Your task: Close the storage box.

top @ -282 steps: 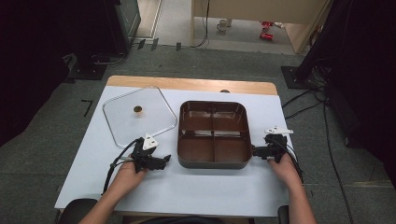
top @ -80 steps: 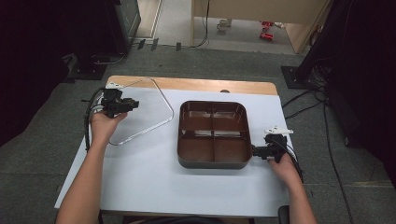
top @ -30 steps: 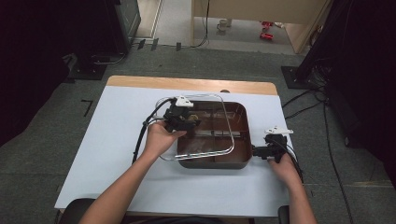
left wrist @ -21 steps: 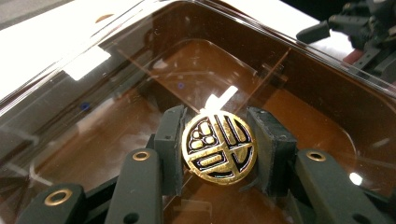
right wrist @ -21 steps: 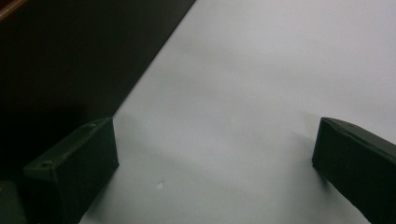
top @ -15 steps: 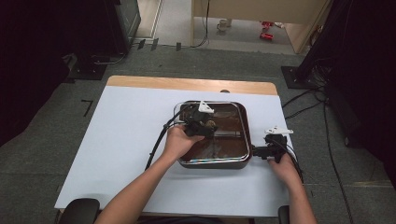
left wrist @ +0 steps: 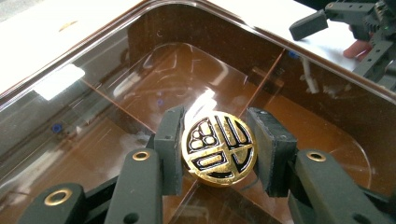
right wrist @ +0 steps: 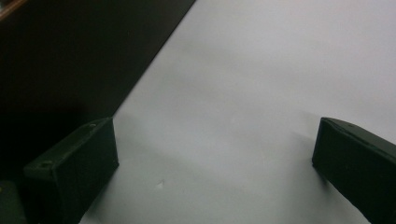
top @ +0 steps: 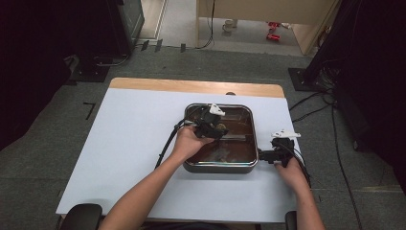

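High view: the left gripper (top: 210,125) sits over the middle of a square brown pan (top: 219,165) toward the table's (top: 119,153) right edge; the right gripper (top: 268,155) rests at the pan's right wall. Left gripper view: jaws bracket the round gold-and-black knob (left wrist: 218,145) of the clear glass lid (left wrist: 84,116) lying level on the pan, one pad touching, a sliver beside the other. Right gripper view: jaws wide apart over bare table.
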The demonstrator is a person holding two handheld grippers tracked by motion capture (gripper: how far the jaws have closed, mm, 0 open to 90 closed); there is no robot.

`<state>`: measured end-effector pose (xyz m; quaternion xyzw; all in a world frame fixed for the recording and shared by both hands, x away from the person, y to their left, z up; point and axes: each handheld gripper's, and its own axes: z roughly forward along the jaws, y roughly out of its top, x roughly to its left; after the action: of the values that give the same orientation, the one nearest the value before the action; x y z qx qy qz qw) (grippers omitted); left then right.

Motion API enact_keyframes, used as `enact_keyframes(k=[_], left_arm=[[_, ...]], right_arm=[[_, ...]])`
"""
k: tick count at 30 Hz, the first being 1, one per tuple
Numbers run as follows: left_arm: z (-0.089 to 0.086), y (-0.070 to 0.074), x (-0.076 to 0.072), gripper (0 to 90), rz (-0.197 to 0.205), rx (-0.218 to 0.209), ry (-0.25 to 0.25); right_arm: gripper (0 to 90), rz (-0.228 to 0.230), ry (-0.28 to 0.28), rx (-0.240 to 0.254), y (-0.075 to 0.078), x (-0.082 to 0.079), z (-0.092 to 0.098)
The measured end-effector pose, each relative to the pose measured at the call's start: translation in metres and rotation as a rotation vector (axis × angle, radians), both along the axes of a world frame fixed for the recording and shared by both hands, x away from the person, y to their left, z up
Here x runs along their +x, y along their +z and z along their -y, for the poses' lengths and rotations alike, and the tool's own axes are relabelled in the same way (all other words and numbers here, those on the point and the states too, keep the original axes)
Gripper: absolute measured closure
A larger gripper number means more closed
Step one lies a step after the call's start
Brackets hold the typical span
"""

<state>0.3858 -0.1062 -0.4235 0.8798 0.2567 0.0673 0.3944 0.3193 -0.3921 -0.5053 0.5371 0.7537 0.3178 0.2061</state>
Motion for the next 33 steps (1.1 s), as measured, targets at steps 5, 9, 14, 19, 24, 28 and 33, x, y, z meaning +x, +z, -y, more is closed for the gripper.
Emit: enact_keyframes(k=[5, 9, 14, 19, 24, 28, 33], left_arm=[[-0.003, -0.004, 0.002, 59.2, -0.013, -0.036, -0.002], [-0.001, -0.004, 0.0, 58.6, 0.016, -0.022, 0.0], [-0.005, 0.0, 0.003, 49.7, -0.027, -0.081, 0.008], [-0.012, 0.005, -0.001, 41.6, -0.01, -0.025, -0.015], [-0.022, 0.009, -0.004, 39.5, -0.008, -0.017, -0.032], [-0.033, 0.012, -0.008, 39.2, -0.008, -0.04, -0.018], [-0.047, 0.013, -0.016, 33.9, -0.008, -0.045, -0.024]], right_arm=[[0.0, 0.0, 0.0, 0.0, 0.0, 0.0, 0.0], [0.0, 0.0, 0.0, 0.0, 0.0, 0.0, 0.0], [0.0, 0.0, 0.0, 0.0, 0.0, 0.0, 0.0], [0.0, 0.0, 0.0, 0.0, 0.0, 0.0, 0.0], [0.0, 0.0, 0.001, -0.001, 0.0, 0.0, 0.0], [0.0, 0.001, 0.001, -0.001, 0.0, 0.0, 0.0], [0.0, 0.001, 0.001, -0.001, 0.0, 0.0, 0.0]])
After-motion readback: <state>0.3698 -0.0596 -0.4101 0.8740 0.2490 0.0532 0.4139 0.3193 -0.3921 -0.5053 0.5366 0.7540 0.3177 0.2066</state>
